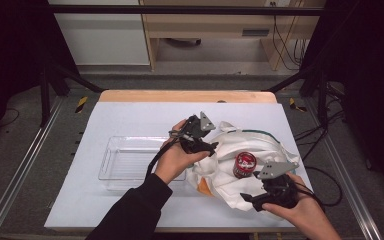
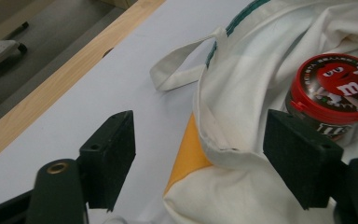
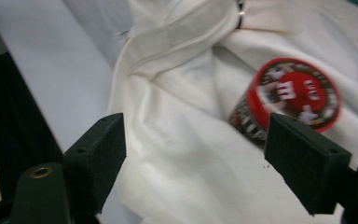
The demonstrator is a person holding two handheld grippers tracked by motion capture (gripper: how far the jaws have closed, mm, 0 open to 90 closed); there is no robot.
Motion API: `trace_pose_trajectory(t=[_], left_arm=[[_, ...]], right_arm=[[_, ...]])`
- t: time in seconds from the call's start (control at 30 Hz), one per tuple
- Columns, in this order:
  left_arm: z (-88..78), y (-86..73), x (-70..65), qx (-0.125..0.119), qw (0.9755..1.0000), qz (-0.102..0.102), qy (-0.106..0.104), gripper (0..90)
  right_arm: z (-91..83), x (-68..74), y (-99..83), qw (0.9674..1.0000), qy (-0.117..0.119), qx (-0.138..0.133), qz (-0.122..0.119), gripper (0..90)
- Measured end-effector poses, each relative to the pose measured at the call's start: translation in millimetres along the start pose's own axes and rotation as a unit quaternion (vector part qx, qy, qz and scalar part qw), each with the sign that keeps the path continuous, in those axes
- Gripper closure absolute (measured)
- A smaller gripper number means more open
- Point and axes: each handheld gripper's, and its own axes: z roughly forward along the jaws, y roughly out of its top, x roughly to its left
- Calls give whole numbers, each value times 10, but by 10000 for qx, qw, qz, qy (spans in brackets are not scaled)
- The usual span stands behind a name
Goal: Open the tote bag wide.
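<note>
A white cloth bag (image 1: pixel 260 145) with green trim lies crumpled on the right half of the table. A jar with a red candy lid (image 1: pixel 245 165) stands upright in its folds. My left gripper (image 1: pixel 211 145) is open at the bag's left edge; in the left gripper view the bag's hem (image 2: pixel 223 140) and an orange patch (image 2: pixel 191 158) lie between its jaws, with the jar (image 2: pixel 338 93) just beyond the right jaw. My right gripper (image 1: pixel 247 200) is open at the bag's near edge. The right gripper view has white cloth (image 3: pixel 182 135) between its jaws and the jar (image 3: pixel 293 100) ahead on the right.
A clear plastic tray (image 1: pixel 115 165) sits left of the bag on the white mat (image 1: pixel 130 115). The bag's loose handle (image 2: pixel 177 72) rests on the mat near the wooden far edge (image 1: pixel 190 96). Black frame legs stand at both sides.
</note>
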Motion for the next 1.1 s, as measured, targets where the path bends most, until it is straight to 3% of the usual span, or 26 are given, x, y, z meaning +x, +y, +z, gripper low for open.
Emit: trace_pose_trajectory(t=[0.2, 0.33, 0.47, 0.8, 0.97, 1.1], left_arm=[[-298, -196, 26, -283, 9995, -74, -102, 191], [-405, -308, 53, -375, 9992, -111, -88, 180], [-529, -471, 113, -559, 9977, -315, -207, 171], [-772, -780, 269, -688, 9959, -581, 76, 151], [-774, -916, 281, -437, 9978, -463, 167, 140], [-806, -1009, 298, -407, 9973, -549, 259, 130]], right_arm=[[-32, -190, 249, 9994, -313, 80, 148, 150], [-5, -267, 321, 9987, -408, 160, 264, 133], [70, -378, 386, 9973, -465, 310, 475, 112], [141, -541, 501, 9961, -570, 436, 512, 101], [233, -621, 509, 9953, -517, 536, 626, 102], [270, -659, 493, 9949, -509, 555, 677, 103]])
